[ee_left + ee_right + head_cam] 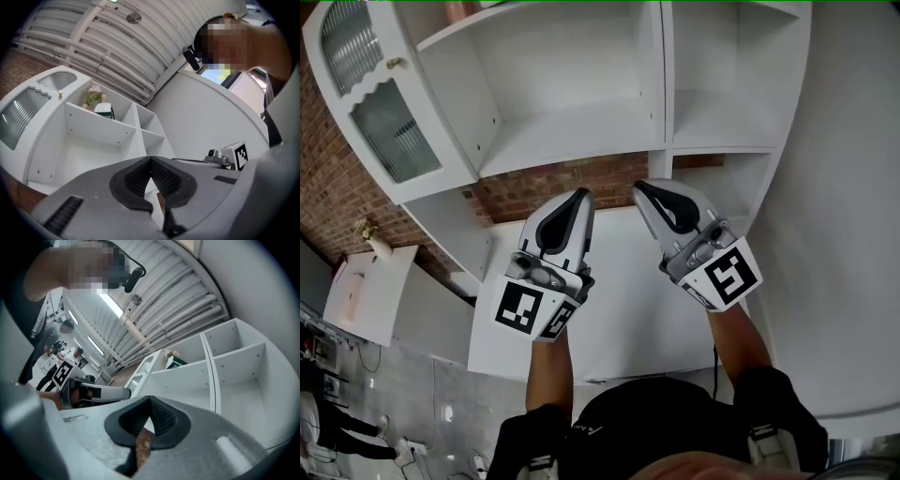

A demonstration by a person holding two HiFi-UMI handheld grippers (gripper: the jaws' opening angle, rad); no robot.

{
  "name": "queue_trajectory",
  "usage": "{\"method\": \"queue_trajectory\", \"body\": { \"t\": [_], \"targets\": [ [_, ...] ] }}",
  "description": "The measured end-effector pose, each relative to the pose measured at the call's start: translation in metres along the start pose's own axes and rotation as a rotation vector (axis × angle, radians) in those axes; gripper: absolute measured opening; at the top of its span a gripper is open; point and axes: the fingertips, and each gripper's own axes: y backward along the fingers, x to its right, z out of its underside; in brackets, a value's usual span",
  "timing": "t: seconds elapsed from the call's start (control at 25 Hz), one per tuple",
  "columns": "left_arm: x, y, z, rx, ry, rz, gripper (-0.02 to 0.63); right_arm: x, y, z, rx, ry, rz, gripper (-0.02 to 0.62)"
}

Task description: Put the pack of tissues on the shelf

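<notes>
Pack of tissues (104, 111) looks parked on the upper shelf (101, 129), right beside the little flowers (93, 97). Left gripper (577, 199) and right gripper (645, 189) are well apart from it, fingers clenched on nothing. Seems basically done to me, so I'd just back off without clipping that shelf.

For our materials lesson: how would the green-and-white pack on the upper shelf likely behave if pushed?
The pack seems to stand upright on the shelf, so a push near its top would probably tip it. It looks small and wrapped, so likely light and soft rather than stiff. The flowers close beside it might get knocked.
</notes>
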Motion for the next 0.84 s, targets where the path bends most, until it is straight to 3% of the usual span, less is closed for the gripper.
{"method": "queue_trajectory", "body": {
  "t": [0.32, 0.84],
  "targets": [
    [0.013, 0.008, 0.02, -0.052, 0.008, 0.035, -0.002, -0.014, 0.004, 0.023, -0.042, -0.033, 0.001, 0.0],
    [0.014, 0.011, 0.032, -0.097, 0.002, 0.053, -0.002, -0.015, 0.005, 0.022, -0.044, -0.034, 0.0, 0.0]
  ]
}}
